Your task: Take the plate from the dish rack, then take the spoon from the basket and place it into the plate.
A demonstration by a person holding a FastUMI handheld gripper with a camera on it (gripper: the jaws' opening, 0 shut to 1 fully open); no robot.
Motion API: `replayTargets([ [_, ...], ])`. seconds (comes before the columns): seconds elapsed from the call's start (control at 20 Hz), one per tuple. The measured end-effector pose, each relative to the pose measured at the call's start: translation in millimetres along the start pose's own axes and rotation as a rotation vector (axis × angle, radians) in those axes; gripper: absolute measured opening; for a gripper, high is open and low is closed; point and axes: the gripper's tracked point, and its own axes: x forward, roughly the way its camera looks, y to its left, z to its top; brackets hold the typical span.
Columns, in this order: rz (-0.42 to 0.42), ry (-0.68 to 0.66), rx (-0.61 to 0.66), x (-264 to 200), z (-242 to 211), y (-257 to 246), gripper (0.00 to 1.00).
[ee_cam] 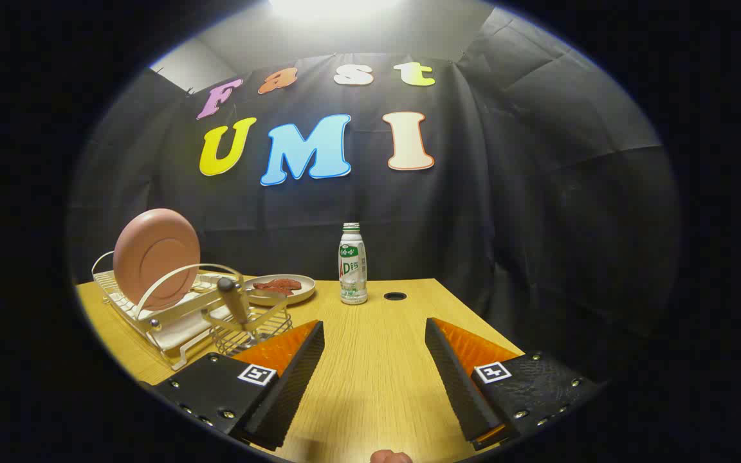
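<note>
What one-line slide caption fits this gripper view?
Open gripper over bare table; pink plate upright in dish rack, spoon in basket.

The one camera rode on the gripper (pixel 374 328) and looked forward along its two parted fingers (pixel 293 373), which held nothing between them, low over a wooden table (pixel 377 386) and level toward the black cloth wall beyond. It sat near the table's front edge, so the bottle (pixel 352 263) stood well ahead of the fingers by the wall. The dish rack (pixel 164 308) with its upright plate (pixel 156 257) lay ahead and off to the left finger's side.
</note>
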Motion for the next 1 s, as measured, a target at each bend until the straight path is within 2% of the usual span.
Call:
replayTargets([
  [0.2, -0.022, -0.018, 0.000, 0, 29, -7, 0.96],
  [0.5, -0.043, -0.015, -0.026, -39, 90, 3, 0.96],
  [0.75, -0.053, -0.028, -0.026, -72, 155, 33, 0.96],
  [1.0, -0.044, 0.004, -0.045, -85, 190, 59, 0.96],
])
